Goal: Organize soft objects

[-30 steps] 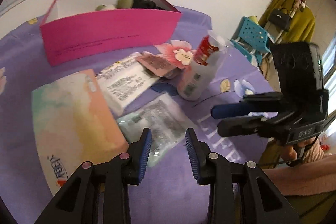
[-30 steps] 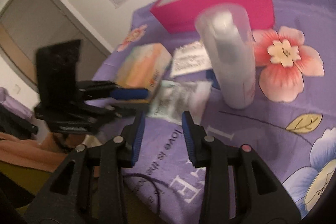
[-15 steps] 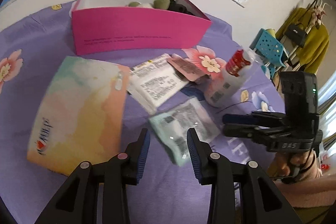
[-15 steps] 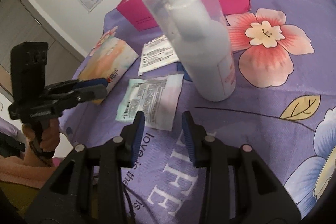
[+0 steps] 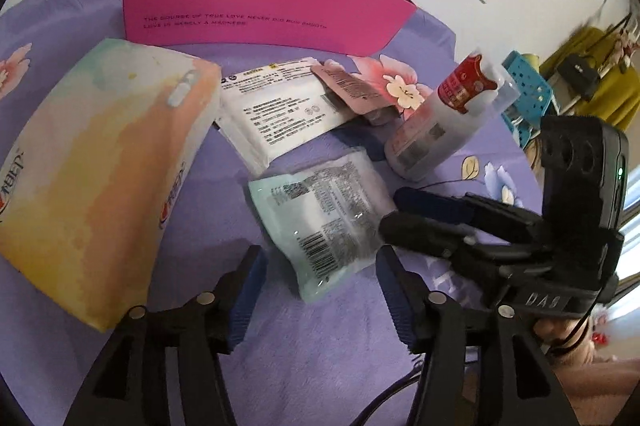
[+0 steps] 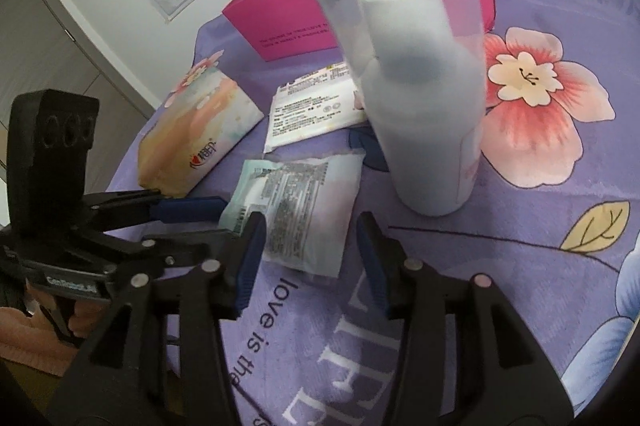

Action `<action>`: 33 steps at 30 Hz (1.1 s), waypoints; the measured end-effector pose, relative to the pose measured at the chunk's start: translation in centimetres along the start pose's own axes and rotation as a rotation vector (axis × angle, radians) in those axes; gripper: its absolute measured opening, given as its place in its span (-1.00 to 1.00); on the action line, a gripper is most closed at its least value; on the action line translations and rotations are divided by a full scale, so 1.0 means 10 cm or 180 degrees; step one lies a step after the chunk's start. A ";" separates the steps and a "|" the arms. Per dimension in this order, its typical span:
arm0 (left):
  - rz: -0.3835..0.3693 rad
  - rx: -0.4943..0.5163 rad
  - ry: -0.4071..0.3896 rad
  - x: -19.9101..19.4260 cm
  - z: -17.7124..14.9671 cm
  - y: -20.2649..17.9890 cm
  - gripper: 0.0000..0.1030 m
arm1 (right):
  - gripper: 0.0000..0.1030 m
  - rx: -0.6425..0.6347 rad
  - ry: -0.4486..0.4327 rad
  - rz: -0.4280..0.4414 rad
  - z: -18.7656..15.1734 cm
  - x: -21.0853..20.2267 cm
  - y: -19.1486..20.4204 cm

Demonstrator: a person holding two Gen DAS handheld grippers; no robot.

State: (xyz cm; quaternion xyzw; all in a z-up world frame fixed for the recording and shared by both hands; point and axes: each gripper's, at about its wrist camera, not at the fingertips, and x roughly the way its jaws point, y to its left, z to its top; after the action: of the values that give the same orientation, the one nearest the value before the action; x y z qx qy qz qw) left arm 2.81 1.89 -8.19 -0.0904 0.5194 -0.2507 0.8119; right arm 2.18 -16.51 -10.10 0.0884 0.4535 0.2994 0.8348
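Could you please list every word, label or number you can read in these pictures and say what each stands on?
"THE COURSE OF TRUE LOVE NEVER DID RUN SMOOTH": pink box.
"love is the": purple cloth.
"DAS": right tongs.
Mint packet, white packet, bottle: print and barcodes too small to read.
Tissue pack: red logo, unreadable.

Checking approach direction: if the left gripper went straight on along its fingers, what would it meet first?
Probably the small pale-green packet lying flat on the purple cloth. The left gripper, jaws just opened and empty, points at its near edge.
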 end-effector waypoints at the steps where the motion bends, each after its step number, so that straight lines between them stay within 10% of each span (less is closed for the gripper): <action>1: -0.0046 -0.0014 0.0002 0.01 0.00 0.01 0.14 | -0.04 -0.0026 0.0003 0.0004 0.01 0.01 0.02; 16: -0.0368 -0.0152 -0.0011 0.01 0.00 0.04 -0.16 | -0.41 0.0060 -0.0010 0.0375 -0.04 -0.02 -0.01; 33: -0.0549 0.0203 -0.0682 -0.80 0.34 -0.23 -0.18 | -0.59 -0.0308 -0.0419 0.0586 0.43 -0.69 0.38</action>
State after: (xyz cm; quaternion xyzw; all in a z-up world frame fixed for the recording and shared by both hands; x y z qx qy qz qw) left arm 2.44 3.60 0.65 -0.1351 0.4118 -0.3248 0.8406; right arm 1.23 -16.90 -1.20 0.1087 0.3726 0.3898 0.8351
